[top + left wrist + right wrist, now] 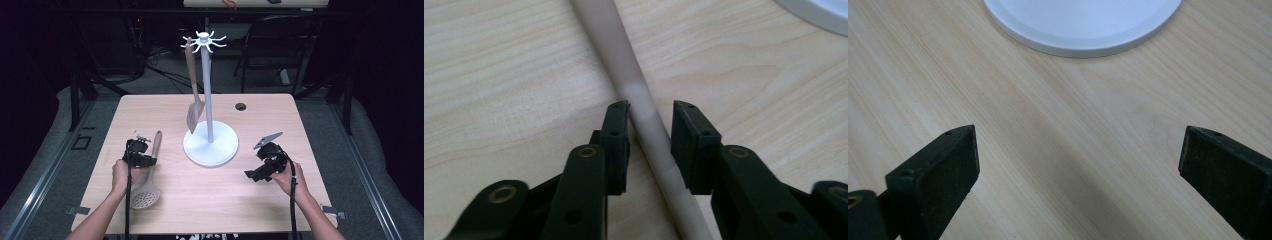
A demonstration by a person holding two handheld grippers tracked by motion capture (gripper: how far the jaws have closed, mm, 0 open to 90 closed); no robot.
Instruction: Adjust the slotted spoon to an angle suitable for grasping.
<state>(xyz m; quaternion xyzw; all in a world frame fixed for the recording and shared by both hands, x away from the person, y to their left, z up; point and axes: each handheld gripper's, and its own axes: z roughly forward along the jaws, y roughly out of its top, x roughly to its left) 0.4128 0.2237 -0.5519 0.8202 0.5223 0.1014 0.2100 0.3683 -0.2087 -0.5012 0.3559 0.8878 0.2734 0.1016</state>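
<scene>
The slotted spoon (pixel 148 175) was seen lying flat on the worktop (pixel 210 200), left of the white stand (pixel 210 145) — bowl toward the person, handle pointing away. The left gripper (pixel 138 153) was lowered over its handle (pixel 644 115); the jaws were set narrowly either side of it, one touching, the other just clear, not yet clamped. The right gripper (pixel 263 167) was held wide apart above bare wood, near the stand's base (pixel 1083 30). A wooden spatula (pixel 193 95) was noted hanging from the stand's hooks.
</scene>
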